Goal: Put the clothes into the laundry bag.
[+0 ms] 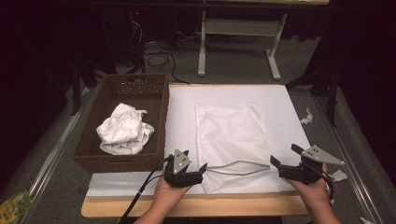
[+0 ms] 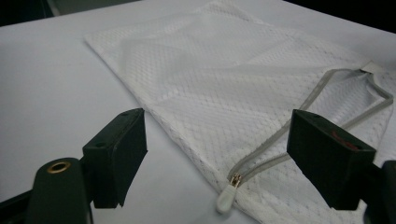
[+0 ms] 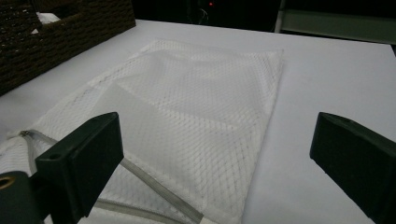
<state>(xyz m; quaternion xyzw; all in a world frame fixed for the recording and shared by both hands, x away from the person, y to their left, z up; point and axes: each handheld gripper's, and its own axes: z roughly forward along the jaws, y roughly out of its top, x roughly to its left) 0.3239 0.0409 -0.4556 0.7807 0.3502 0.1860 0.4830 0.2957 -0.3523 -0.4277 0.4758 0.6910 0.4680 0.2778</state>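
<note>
A white mesh laundry bag [image 1: 232, 140] lies flat on a white table surface [image 1: 280, 100], its long side running away from the person. Its grey zipper [image 1: 239, 166] runs along the near edge and stands unzipped, the two sides bowed apart into a narrow opening. In the left gripper view the white zipper pull [image 2: 226, 197] rests at the bag's near corner, between the two jaws.

The left gripper [image 1: 194, 170], held in the person's left hand [image 1: 169, 191], sits at the bag's near left corner with its jaws spread apart — nothing between them but the bag's corner below. The right gripper [image 1: 284, 157], in the right hand [image 1: 314, 192], sits at the near right corner, jaws likewise wide apart and gripping nothing.

To the left of the bag, at the table's left edge, stands a dark brown woven rectangular basket [image 1: 160, 112]. Inside it lies a crumpled white cloth [image 1: 124, 129]. Beyond the table are the white legs of another desk [image 1: 202, 49] and dark cables [image 1: 161, 58] on the grey floor.
</note>
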